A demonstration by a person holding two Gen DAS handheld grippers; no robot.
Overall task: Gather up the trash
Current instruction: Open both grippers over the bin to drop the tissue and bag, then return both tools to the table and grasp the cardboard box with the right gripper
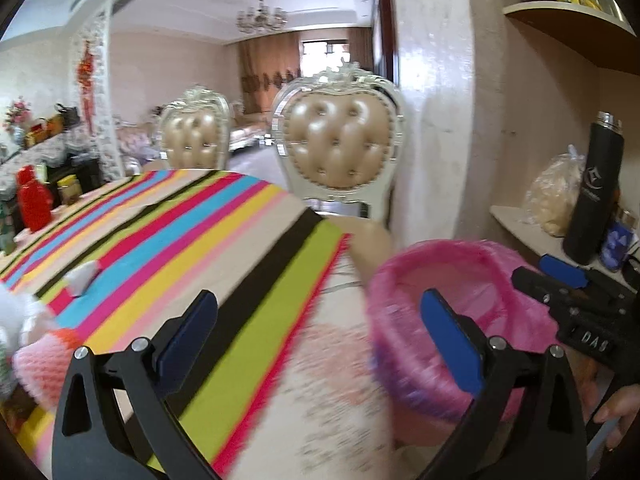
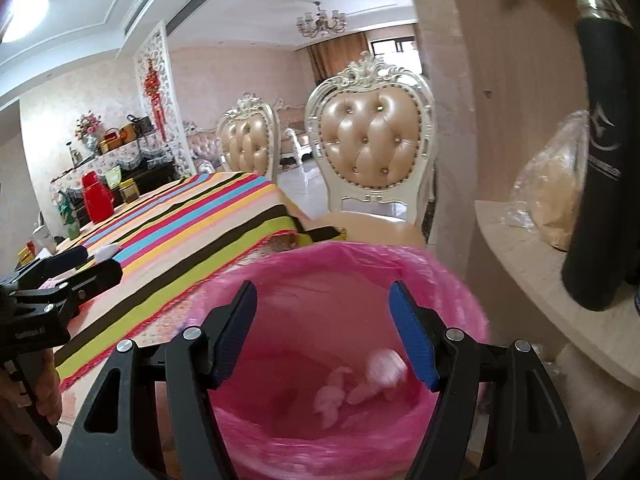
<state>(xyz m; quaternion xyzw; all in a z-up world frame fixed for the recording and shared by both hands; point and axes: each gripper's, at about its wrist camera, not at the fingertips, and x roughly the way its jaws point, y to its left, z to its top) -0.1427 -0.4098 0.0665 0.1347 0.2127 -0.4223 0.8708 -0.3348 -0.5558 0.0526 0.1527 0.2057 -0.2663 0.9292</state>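
A bin with a pink liner [image 2: 280, 276] stands beside the striped table; it also shows in the left wrist view [image 1: 400, 280]. Crumpled white paper scraps [image 2: 360, 388] lie at its bottom. My right gripper [image 2: 324, 312] is open and empty, held right above the bin's mouth. My left gripper [image 1: 316, 320] is open and empty, over the table's edge just left of the bin. A small white scrap [image 1: 82, 276] lies on the striped cloth [image 1: 224, 240], far left; it also shows in the right wrist view [image 2: 107, 251]. The right gripper shows in the left wrist view [image 1: 560, 276].
Two tufted chairs [image 1: 340, 148] stand behind the table. A shelf [image 2: 516, 248] on the right holds a black flask [image 2: 600, 160] and a plastic bag of food [image 2: 560, 196]. A red jug [image 1: 32, 200] stands at the table's far end. Pink knitted items [image 1: 44, 356] lie at the near left.
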